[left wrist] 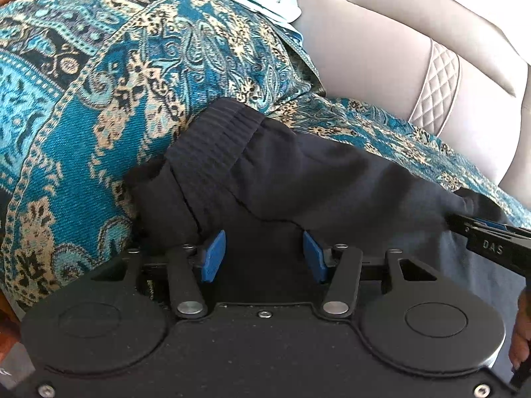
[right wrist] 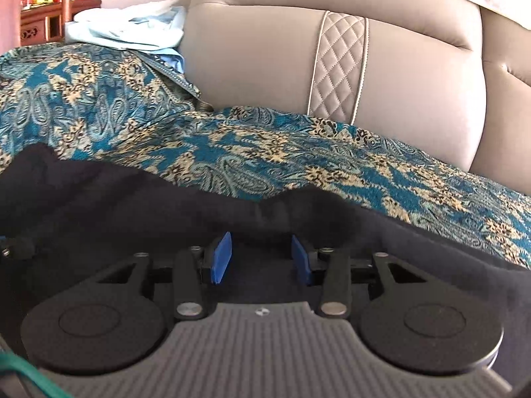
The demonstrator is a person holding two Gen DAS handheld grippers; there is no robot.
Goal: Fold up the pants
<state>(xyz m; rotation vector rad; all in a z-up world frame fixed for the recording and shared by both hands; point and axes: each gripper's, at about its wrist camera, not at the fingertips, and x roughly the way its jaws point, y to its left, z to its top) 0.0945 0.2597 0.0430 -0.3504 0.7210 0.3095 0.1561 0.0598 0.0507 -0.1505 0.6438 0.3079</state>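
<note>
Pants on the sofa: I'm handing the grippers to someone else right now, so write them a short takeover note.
Left gripper: open, over the dark pants below the waistband; nothing pinched.
Right gripper: open, at the pants' far edge, nothing visibly pinched.
Pants lie bunched on the patterned throw over the sofa; light blue clothes sit behind.
Done: no neat fold visible.
Left: grip, smooth out, fold.
</note>
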